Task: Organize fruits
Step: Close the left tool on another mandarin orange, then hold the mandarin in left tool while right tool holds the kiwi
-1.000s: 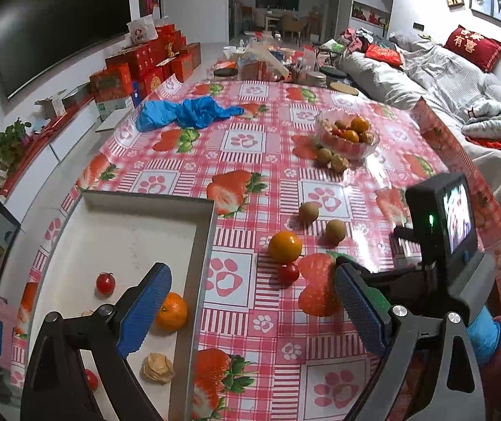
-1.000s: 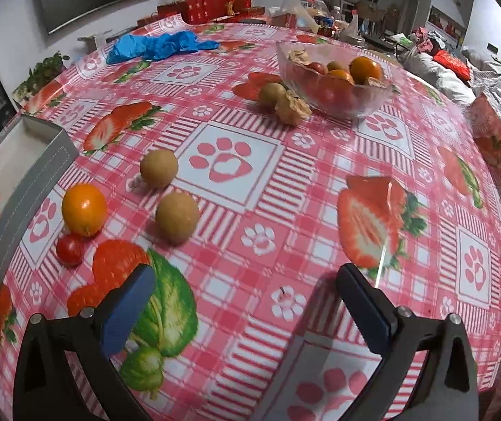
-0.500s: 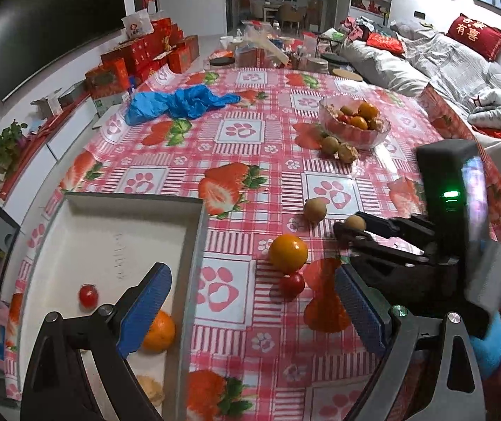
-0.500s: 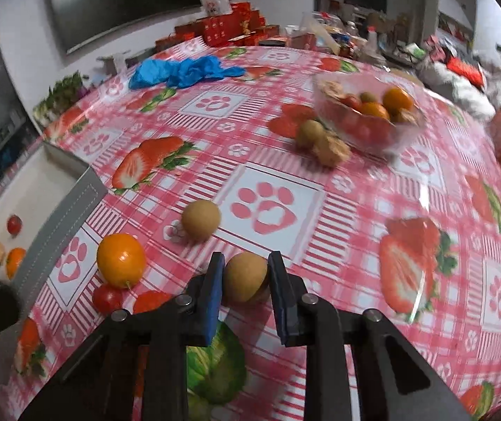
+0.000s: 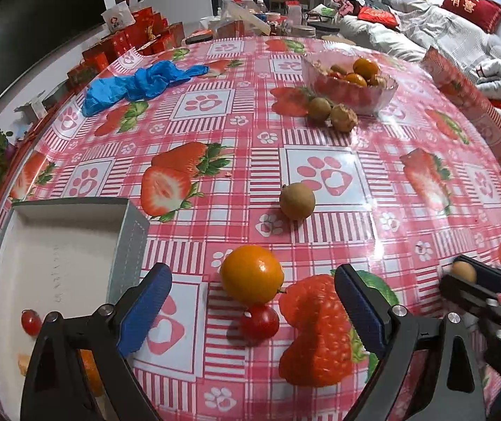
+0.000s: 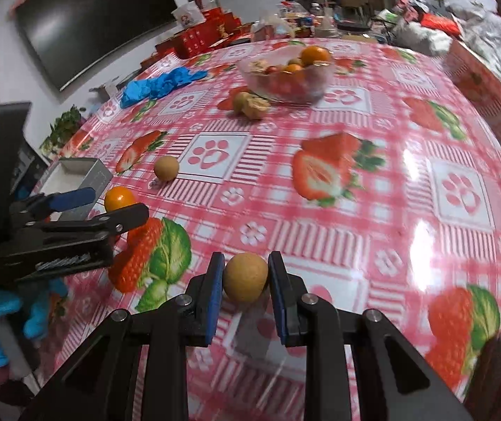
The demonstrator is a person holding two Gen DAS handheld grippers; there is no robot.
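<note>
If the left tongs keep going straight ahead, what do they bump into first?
Probably the cherry tomato, low between the open left tongs, with the orange right behind it and touching it. If the tongs pass above the tomato, the orange comes first; depth is unclear.

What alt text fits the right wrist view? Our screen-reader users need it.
The right gripper is shut on a round brown fruit above a strawberry-print tablecloth. Beyond lie another brown fruit, an orange and a glass fruit bowl; the open left gripper enters from the left.
</note>
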